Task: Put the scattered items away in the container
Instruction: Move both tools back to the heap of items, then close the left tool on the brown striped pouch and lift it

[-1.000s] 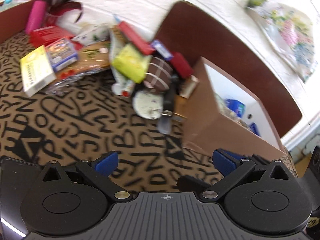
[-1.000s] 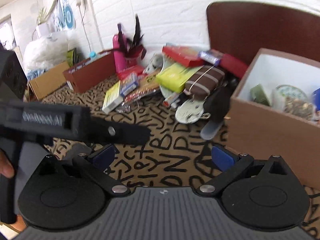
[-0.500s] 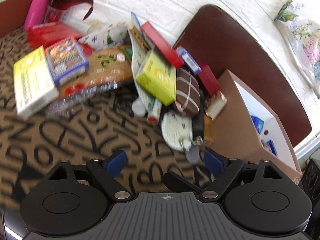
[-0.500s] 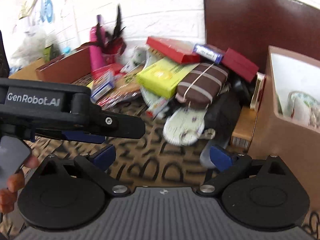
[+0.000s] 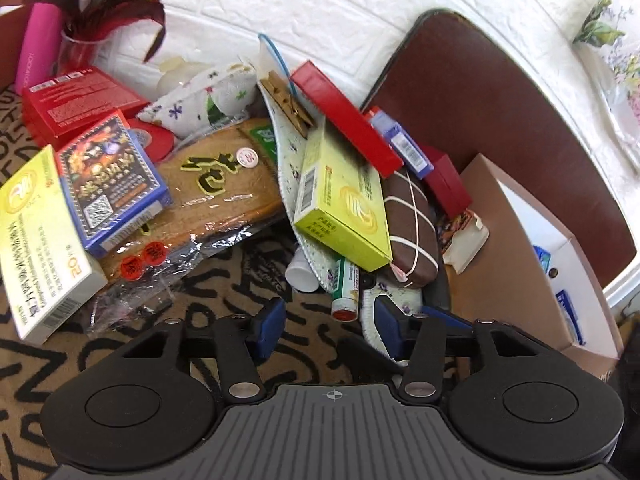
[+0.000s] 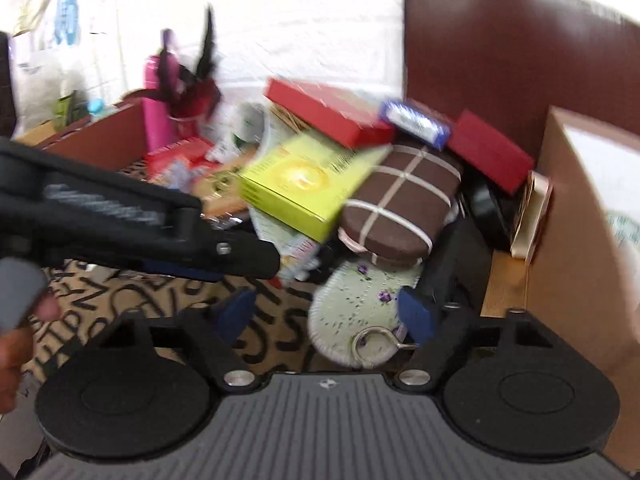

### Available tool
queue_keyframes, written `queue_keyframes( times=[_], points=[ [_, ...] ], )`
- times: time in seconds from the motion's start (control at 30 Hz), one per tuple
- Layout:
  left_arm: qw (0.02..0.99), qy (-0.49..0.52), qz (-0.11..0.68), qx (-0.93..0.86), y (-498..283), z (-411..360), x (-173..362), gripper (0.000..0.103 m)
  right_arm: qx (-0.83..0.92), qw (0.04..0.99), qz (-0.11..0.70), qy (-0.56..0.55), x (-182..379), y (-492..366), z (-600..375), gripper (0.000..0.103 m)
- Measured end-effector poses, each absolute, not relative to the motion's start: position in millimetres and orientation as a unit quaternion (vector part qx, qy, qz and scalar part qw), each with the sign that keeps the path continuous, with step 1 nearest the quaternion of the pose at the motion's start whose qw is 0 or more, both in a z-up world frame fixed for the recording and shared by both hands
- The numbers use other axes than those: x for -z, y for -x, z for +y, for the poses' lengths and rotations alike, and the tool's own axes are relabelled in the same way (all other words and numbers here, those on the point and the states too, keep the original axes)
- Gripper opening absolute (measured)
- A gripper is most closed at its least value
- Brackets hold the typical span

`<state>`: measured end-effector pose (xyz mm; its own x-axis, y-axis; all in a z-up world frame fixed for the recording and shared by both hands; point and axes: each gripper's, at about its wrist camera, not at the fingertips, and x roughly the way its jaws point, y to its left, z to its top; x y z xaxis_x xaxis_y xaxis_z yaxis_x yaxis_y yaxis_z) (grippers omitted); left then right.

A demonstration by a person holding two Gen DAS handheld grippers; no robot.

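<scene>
I judge the tidying barely begun. In the left wrist view the cardboard box (image 5: pixel 516 264), my container, stands at about 3 o'clock, hard against the pile's right edge, and only a few blue-printed packets show inside against its white lining. The heap itself sprawls from 9 o'clock through 12 to 2 on the lettered cloth (image 5: pixel 168 344).

What is left is nearly everything: the yellow-green carton (image 5: pixel 344 212) leaning on the brown striped pouch (image 5: pixel 412 224), a long red box (image 5: pixel 344 120) laid across the top, a blue card pack (image 5: pixel 112 176) at 10 o'clock resting on a pale yellow box (image 5: pixel 36 244), a brown snack bag (image 5: pixel 216 184) under them, and a small tube (image 5: pixel 345 284) with a red cap at the front.

My left gripper (image 5: pixel 330 326) is released, its blue pads spread apart with nothing between them, and the tube's red cap sits just ahead of the gap at 12 o'clock. My right gripper (image 6: pixel 328 314) is likewise slack and empty; the speckled oval pouch (image 6: pixel 352 304) with a metal ring lies between its pads at 12 o'clock, though I cannot tell whether either pad touches it. That view is blurred, so the finer labels are unreadable.
</scene>
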<state>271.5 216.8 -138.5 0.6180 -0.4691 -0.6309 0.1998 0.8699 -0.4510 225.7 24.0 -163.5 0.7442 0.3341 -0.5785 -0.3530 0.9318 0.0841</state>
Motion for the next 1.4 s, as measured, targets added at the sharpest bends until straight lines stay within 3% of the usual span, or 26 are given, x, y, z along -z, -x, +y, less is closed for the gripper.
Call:
queue_keyframes(
  times=[0.23,0.33,0.43,0.5,0.57,0.73,0.83,0.87,0.9,1.13,1.23,1.33,1.4],
  points=[
    [0.873,0.183,0.405,0.199,-295.1,201.6,149.6,0.061,-0.157,0.944,0.278,0.082,183.5,-228.9,46.8,0.079],
    [0.864,0.190,0.425,0.191,-304.8,198.6,163.0,0.051,-0.128,0.946,0.260,0.145,194.0,-223.4,51.3,0.056],
    [0.849,0.219,0.440,0.195,-304.1,203.6,176.9,0.036,-0.130,0.947,0.256,0.143,197.5,-218.0,41.0,0.045],
    [0.841,0.248,0.441,0.191,-300.1,209.8,182.4,0.017,-0.131,0.950,0.261,0.114,195.6,-215.2,33.6,0.035],
    [0.841,0.253,0.440,0.186,-294.1,212.2,181.4,0.015,-0.137,0.951,0.256,0.108,192.8,-210.6,31.2,0.018],
    [0.850,0.242,0.431,0.185,-275.1,213.7,168.4,0.011,-0.153,0.950,0.258,0.086,187.6,-202.9,15.2,0.010],
    [0.851,0.234,0.430,0.190,-258.3,213.2,162.7,0.013,-0.173,0.946,0.262,0.081,182.6,-191.4,8.1,0.008],
    [0.850,0.235,0.431,0.193,-254.5,213.6,161.1,0.028,-0.180,0.944,0.261,0.088,181.8,-184.5,6.6,0.007],
    [0.848,0.238,0.431,0.195,-251.6,214.3,159.6,0.032,-0.189,0.942,0.261,0.091,180.6,-176.9,4.9,0.007],
    [0.836,0.235,0.447,0.213,-214.5,217.5,157.2,0.032,-0.265,0.911,0.298,0.102,175.5,-113.3,-19.1,0.006],
    [0.829,0.219,0.463,0.225,-196.2,212.0,160.2,0.037,-0.298,0.892,0.321,0.109,174.8,-92.6,-27.3,0.011],
    [0.825,0.217,0.469,0.230,-183.8,209.0,163.4,0.052,-0.322,0.876,0.349,0.083,173.0,-86.8,-33.2,0.024],
    [0.831,0.216,0.462,0.223,-178.2,204.5,160.8,0.065,-0.322,0.878,0.351,0.047,166.3,-89.6,-38.2,0.025]
  ],
)
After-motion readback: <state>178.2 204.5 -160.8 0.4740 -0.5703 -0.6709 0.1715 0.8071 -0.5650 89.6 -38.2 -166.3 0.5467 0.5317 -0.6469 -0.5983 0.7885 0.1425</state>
